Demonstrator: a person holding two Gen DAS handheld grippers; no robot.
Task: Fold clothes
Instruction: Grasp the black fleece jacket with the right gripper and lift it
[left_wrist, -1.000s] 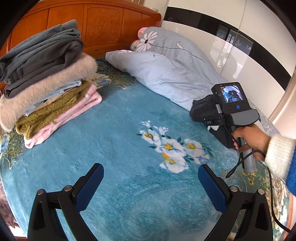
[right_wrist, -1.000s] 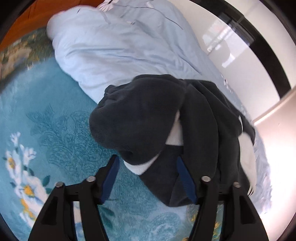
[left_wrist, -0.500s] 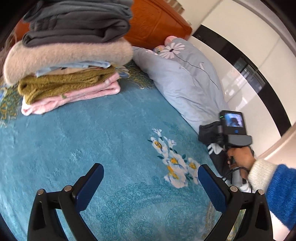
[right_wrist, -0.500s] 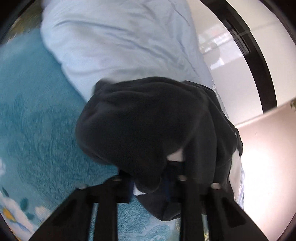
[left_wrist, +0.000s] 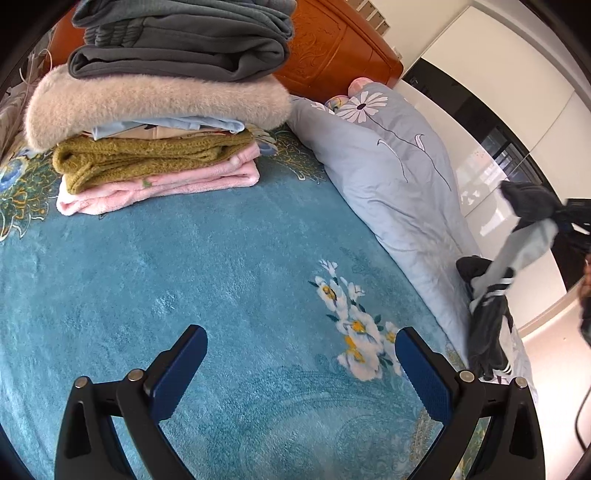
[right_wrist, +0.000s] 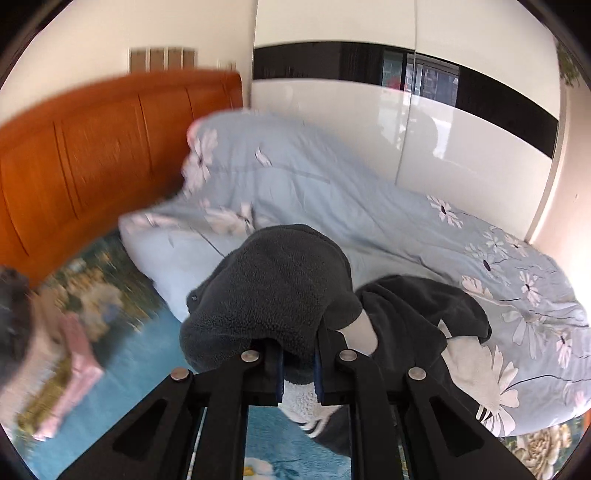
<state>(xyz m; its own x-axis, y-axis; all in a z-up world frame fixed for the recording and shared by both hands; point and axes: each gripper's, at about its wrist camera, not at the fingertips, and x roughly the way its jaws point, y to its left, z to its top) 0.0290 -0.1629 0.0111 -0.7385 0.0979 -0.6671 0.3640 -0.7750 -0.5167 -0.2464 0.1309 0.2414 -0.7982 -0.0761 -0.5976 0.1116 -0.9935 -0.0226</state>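
The right tongs (right_wrist: 298, 363), now raised from the bed (left_wrist: 221, 266), are pinching the dark fleece garment (right_wrist: 273, 295) and lifting it unfolded beside the quilt (left_wrist: 388, 173), while the left tongs (left_wrist: 301, 365) are hovering spread, and a folded pile (left_wrist: 159, 122) is waiting near the headboard (left_wrist: 332, 48).

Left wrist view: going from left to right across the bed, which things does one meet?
Stack of folded clothes → white flower pattern on the blanket → light blue quilt → dark garment, hanging from the right hand-held gripper.
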